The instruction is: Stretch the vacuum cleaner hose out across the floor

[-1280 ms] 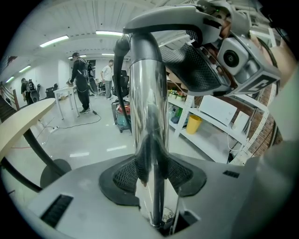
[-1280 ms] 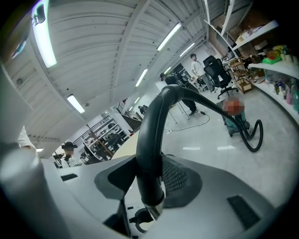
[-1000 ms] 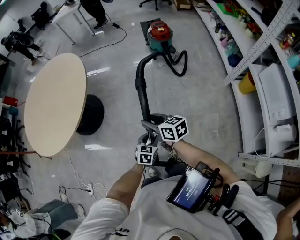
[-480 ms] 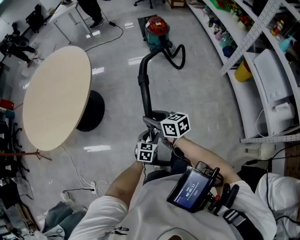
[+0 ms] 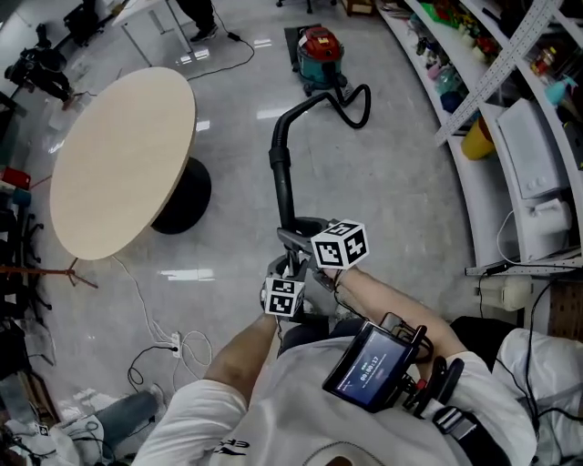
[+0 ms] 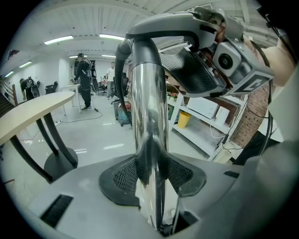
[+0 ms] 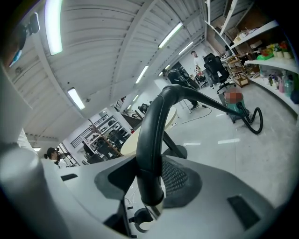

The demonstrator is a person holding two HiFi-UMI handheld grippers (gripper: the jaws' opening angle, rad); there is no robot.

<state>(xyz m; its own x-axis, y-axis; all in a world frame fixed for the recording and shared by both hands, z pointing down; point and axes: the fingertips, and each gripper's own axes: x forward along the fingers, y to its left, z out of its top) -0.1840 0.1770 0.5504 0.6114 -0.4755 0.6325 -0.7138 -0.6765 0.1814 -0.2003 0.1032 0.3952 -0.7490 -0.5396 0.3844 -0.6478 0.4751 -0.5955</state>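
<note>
The red and teal vacuum cleaner point(image 5: 319, 56) stands far off on the glossy floor. Its black hose point(image 5: 353, 105) loops beside it, then rises into a curved black handle point(image 5: 278, 150) joined to a chrome tube point(image 6: 148, 116). My right gripper point(image 5: 305, 238) is shut on the black handle point(image 7: 152, 154), pads pressed on both sides. Just below it, my left gripper point(image 5: 291, 275) is shut on the chrome tube, with its meshed pads point(image 6: 124, 175) hugging the metal. In the left gripper view the right gripper point(image 6: 205, 60) shows above. The vacuum cleaner point(image 7: 236, 105) also shows far away in the right gripper view.
A round beige table point(image 5: 118, 164) on a black foot stands at the left. Curved white shelves point(image 5: 510, 136) with a yellow bucket point(image 5: 478, 136) line the right. White cables and a power strip point(image 5: 173, 350) lie on the floor at lower left. A person point(image 5: 196, 14) stands beyond the table.
Both grips are unchanged on the handle and tube. The view has drifted, so the table and floor cables sit higher in the frame; the hose loop by the vacuum looks much the same.
</note>
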